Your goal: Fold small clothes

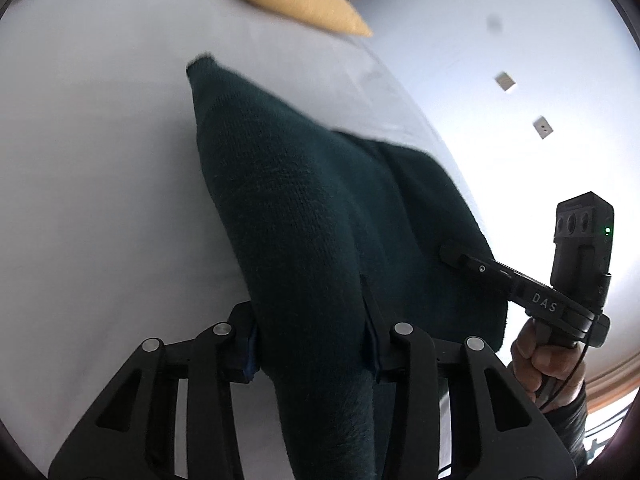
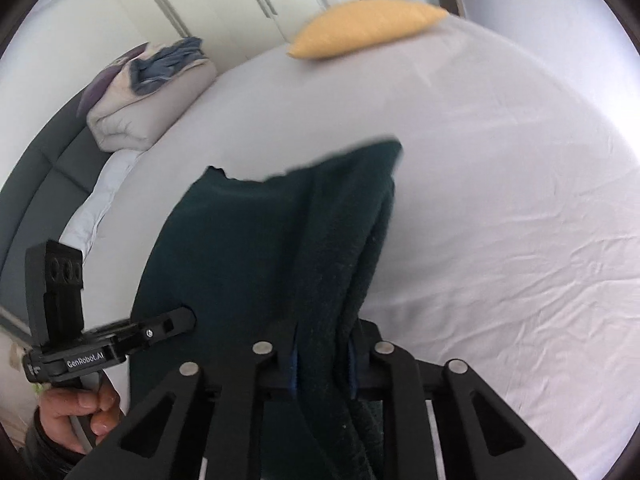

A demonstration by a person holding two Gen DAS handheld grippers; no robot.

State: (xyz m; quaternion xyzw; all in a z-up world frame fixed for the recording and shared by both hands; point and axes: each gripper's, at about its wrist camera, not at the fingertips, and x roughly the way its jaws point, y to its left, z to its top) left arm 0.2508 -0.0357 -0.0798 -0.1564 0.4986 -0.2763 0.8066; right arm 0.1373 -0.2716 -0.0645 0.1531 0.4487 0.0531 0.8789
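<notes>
A dark green knitted garment (image 1: 304,208) hangs between my two grippers above the white bed (image 1: 100,160). My left gripper (image 1: 312,328) is shut on one bunched end of it. My right gripper (image 2: 322,360) is shut on the other end, where the cloth (image 2: 280,248) folds thickly over the fingers. In the left wrist view the right gripper (image 1: 460,260) shows at the garment's right edge. In the right wrist view the left gripper (image 2: 180,320) shows at its left edge. The fingertips are hidden by cloth.
A yellow pillow (image 2: 368,24) lies at the far side of the bed (image 2: 500,220). A folded duvet with blue cloth on it (image 2: 152,92) sits by the grey headboard (image 2: 36,184). White wardrobe doors stand behind. A wall with sockets (image 1: 543,128) is at the right.
</notes>
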